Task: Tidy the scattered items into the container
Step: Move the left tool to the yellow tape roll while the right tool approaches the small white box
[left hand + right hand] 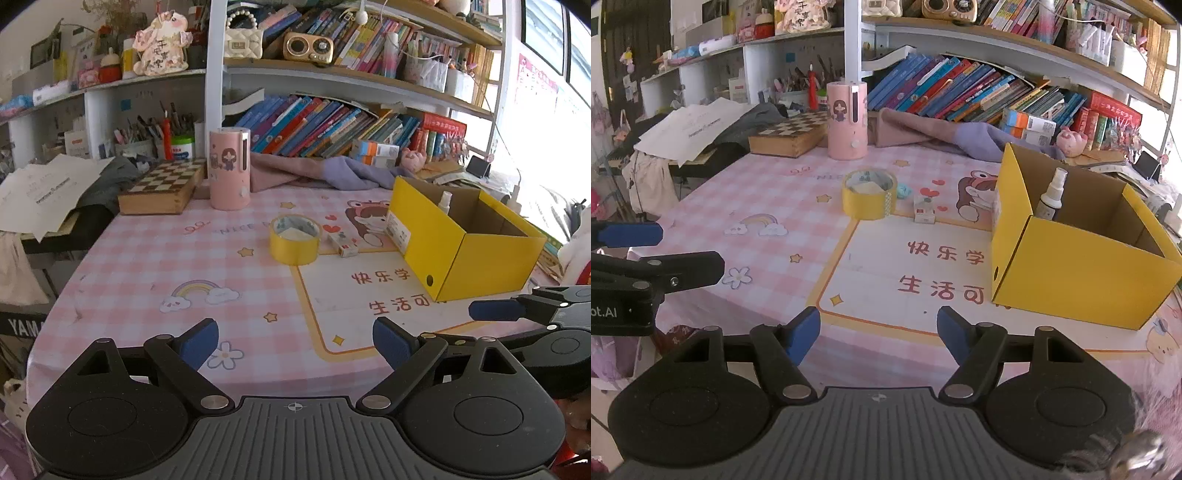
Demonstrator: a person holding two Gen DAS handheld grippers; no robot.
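A yellow tape roll lies flat beside a small carton, near the open yellow box holding an upright spray bottle.

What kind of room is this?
Probably a child's study corner at home: crowded bookshelves, a pen holder, and a cartoon desk mat under a yellow box.

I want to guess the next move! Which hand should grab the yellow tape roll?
Probably the left gripper: it's open, empty, and the tape roll sits straight ahead of it. The right gripper faces nearer the yellow box.
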